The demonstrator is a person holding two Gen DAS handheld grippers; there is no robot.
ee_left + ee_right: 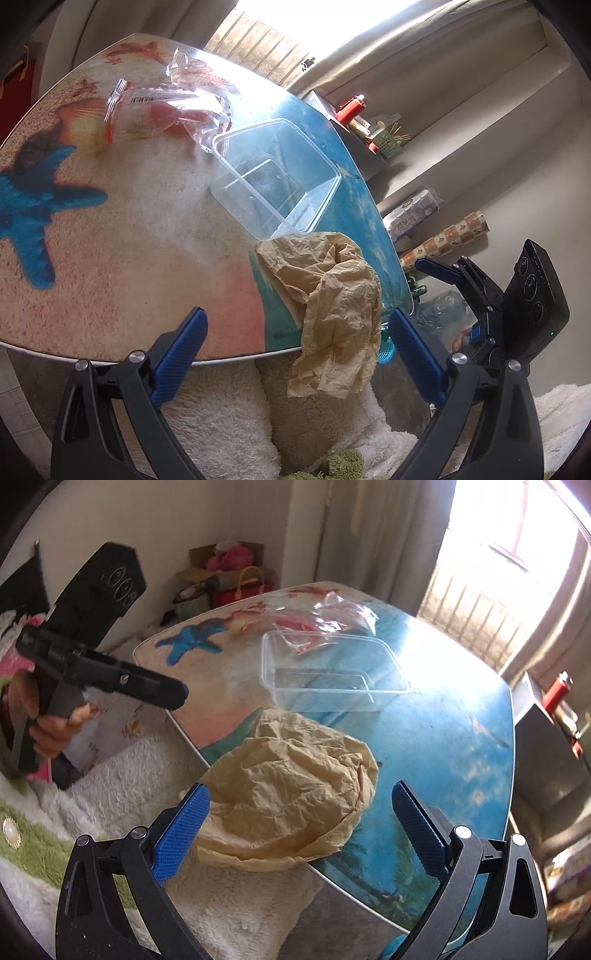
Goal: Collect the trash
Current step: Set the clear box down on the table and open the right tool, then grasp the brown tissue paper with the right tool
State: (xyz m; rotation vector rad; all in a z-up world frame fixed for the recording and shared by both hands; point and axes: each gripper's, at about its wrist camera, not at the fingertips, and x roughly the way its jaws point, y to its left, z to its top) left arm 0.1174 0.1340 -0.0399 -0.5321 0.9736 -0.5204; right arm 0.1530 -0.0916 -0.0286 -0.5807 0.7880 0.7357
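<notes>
The round glass table (461,746) with a beach print carries the trash. A crumpled tan paper bag (291,790) hangs over its near edge, just before a clear plastic rectangular container (332,672) and clear wrappers (177,99) behind. The left gripper (295,354) and right gripper (299,830) hold nothing, fingers apart.

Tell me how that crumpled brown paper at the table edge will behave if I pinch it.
The crumpled brown paper looks thin and creased, so it will probably fold limply and weigh little. It overhangs the table edge, so a push may slide it off.
</notes>
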